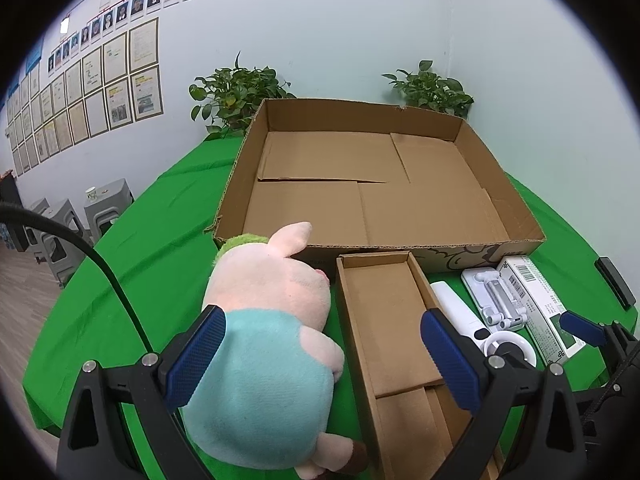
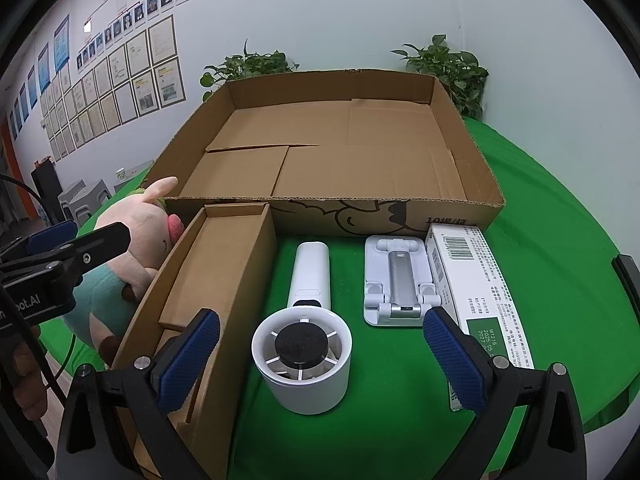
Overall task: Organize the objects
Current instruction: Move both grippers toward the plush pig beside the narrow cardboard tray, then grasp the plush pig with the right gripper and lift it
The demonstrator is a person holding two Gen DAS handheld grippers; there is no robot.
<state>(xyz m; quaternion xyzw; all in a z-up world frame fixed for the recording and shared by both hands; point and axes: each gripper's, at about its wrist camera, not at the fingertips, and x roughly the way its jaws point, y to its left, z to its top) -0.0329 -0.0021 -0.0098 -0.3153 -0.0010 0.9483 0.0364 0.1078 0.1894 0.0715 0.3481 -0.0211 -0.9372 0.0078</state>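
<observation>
A pink plush pig in a teal shirt (image 1: 264, 344) lies on the green table left of a small open cardboard box (image 1: 392, 328). My left gripper (image 1: 320, 360) is open, its left finger beside the pig's back, its right finger over the small box. My right gripper (image 2: 320, 360) is open above a white handheld fan (image 2: 304, 344). A white folding phone stand (image 2: 396, 280) and a white barcoded carton (image 2: 480, 292) lie to the fan's right. A large empty cardboard box (image 2: 332, 160) stands behind them. The pig (image 2: 132, 240) and small box (image 2: 208, 280) also show in the right wrist view.
Two potted plants (image 1: 240, 92) (image 1: 432, 88) stand behind the large box against the wall. A black object (image 1: 616, 284) lies at the table's right edge. Grey stools (image 1: 80, 216) stand left of the table. The left gripper (image 2: 60, 256) shows in the right wrist view.
</observation>
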